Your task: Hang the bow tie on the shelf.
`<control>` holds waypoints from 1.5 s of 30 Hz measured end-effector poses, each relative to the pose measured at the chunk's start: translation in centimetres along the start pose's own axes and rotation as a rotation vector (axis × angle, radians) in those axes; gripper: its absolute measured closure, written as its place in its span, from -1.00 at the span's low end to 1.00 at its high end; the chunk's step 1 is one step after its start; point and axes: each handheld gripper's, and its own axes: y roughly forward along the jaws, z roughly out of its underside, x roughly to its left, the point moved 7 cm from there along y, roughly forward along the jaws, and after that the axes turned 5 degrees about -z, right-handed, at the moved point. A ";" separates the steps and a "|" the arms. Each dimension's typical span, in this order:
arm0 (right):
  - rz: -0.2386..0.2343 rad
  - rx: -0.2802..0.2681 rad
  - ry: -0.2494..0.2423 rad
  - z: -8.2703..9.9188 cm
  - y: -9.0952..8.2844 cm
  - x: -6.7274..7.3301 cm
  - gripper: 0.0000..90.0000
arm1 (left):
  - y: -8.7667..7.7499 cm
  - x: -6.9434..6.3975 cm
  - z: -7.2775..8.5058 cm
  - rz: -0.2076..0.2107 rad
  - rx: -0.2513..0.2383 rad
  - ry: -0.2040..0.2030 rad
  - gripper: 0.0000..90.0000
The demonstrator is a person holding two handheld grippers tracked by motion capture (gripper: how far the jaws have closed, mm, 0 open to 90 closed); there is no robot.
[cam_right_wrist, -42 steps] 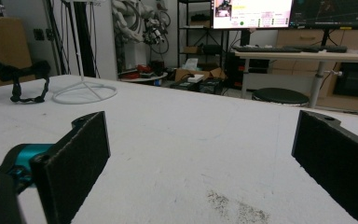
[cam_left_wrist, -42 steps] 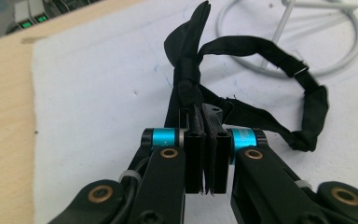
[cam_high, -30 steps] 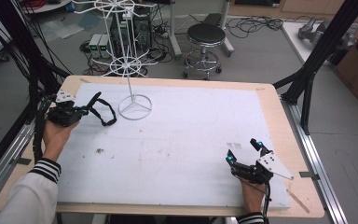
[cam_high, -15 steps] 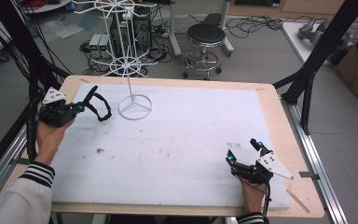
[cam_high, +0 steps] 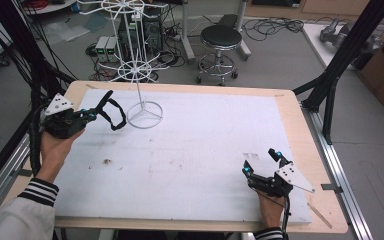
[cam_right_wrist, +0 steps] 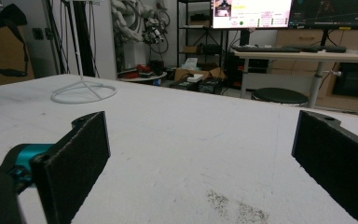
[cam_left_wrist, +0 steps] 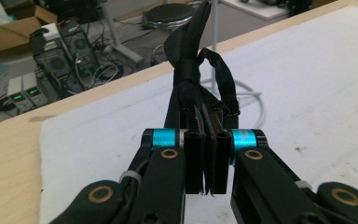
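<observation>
Covering most of your wooden worktop (cam_high: 300, 125) is a white mat (cam_high: 195, 155), speckled with dark crumbs. Your left tongs (cam_high: 96, 113) clamp a black strap (cam_high: 112, 114), lifted just left of the white wire stand (cam_high: 142, 107). Your right tongs (cam_high: 261, 162) rest wide, holding nothing, well apart from that stand. Beyond it, 1 black stool (cam_high: 221, 37) sits amid floor cables.

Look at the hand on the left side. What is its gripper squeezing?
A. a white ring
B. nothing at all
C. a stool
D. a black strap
D: the left gripper has its jaws shut tight on a black strap, which loops out past them above the white table cover.
</observation>
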 end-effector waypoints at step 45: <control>0.000 -0.001 -0.004 0.0 0.0 -0.1 -0.93 | -3.4 -4.6 -7.8 0.095 -0.184 0.044 0.94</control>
